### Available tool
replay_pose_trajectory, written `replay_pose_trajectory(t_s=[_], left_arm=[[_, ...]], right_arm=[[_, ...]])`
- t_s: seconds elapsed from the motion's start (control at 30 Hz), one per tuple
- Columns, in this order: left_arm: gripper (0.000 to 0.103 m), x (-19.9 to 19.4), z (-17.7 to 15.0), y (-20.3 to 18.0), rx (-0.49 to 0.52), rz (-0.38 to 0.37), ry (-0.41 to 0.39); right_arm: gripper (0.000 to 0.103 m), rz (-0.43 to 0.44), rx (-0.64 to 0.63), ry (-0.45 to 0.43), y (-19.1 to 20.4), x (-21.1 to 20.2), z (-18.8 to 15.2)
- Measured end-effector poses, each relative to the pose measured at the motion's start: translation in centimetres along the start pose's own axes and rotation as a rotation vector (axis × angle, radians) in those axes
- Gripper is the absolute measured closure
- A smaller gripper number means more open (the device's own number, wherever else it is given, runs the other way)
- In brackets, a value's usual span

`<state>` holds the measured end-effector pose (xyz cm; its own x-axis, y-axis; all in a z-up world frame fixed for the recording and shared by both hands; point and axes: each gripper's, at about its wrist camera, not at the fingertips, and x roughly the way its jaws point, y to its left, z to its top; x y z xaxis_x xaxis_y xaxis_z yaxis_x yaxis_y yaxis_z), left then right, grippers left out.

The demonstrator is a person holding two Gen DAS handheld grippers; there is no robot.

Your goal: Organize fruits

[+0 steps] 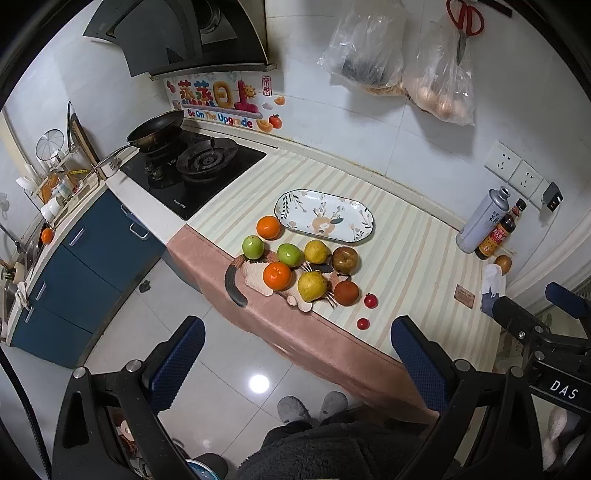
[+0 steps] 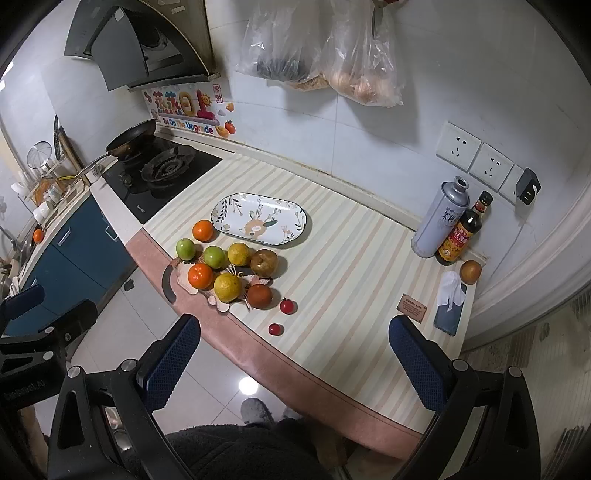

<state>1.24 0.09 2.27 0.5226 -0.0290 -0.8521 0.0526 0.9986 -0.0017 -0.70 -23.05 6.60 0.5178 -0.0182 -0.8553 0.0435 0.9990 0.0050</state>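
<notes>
White tiled wall (image 2: 369,147), glossy floor tiles (image 1: 207,387) reflecting a ceiling light, blue cabinets (image 1: 85,251) left, range hood (image 2: 140,44) far left.

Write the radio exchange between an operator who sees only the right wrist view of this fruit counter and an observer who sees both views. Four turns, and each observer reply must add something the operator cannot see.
Operator: A blade pokes down over the plastic bags on the wall. What is it part of?
Observer: Red-handled scissors hanging on the wall; the left wrist view shows both handle loops.
Operator: I see one grey slipper on the floor. Is it alone?
Observer: No, there are two grey slippers side by side, just in front of the counter edge.
</notes>
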Motion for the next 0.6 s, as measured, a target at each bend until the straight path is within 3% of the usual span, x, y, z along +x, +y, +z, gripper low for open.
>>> replay_pose_trajectory(t_s=[0.43,0.6], left_arm=[[0.000,0.1,0.0,0.5,-0.018,0.004,-0.005],[0.000,2.5,0.9,1.7,-0.035,0.077,-0.042]], right_arm=[[0.000,0.035,0.041,-0.013,-0.4,-0.3,0.3],[0.000,0.082,0.096,0.011,-1.1,3.2,0.2]])
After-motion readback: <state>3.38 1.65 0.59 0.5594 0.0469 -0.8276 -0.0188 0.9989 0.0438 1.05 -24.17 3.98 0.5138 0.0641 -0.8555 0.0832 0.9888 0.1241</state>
